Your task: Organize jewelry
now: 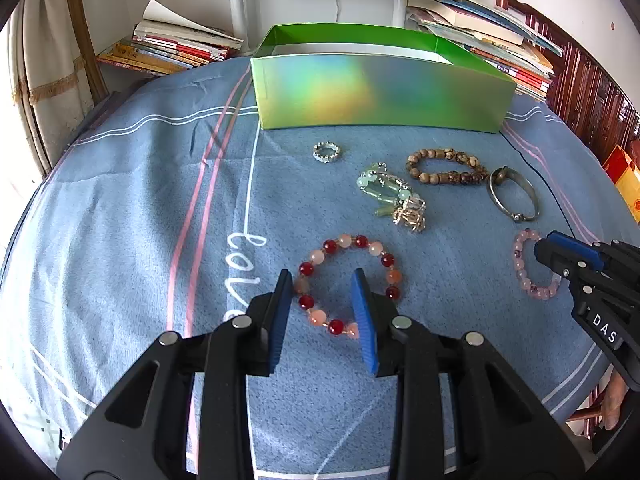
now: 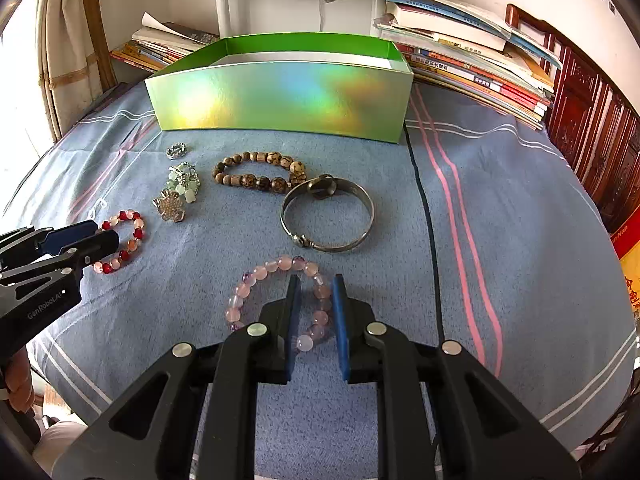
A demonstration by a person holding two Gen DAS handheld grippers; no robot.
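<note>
Black finger mounts fill the near edge of both wrist views. Just beyond them the left gripper (image 1: 322, 276) stands partly open over the red bracelet (image 1: 348, 284); one blue finger sits outside the ring's left edge, the other inside the loop, so the near-left arc of beads lies between them with no pad clearly pressing. To the right, the right gripper (image 2: 316, 284) is narrower, its fingers astride the right arc of the pink bracelet (image 2: 276, 300); whether the pads already pinch the beads I cannot tell.

Each bracelet lies flat on the blue cloth (image 1: 140, 200) covering the surface, directly ahead of its own gripper, so each hand is nearest its own piece and closing should be enough to grip.

Farther off lie a metal bangle (image 2: 328, 216), a brown bead bracelet (image 2: 260, 172), a pale green trinket cluster (image 1: 390, 194) and a small silver ring (image 1: 327, 152). Beyond them stands the open green box (image 2: 280, 96), probably the destination, straight ahead of both hands. Books (image 2: 480, 68) are stacked behind it.
</note>
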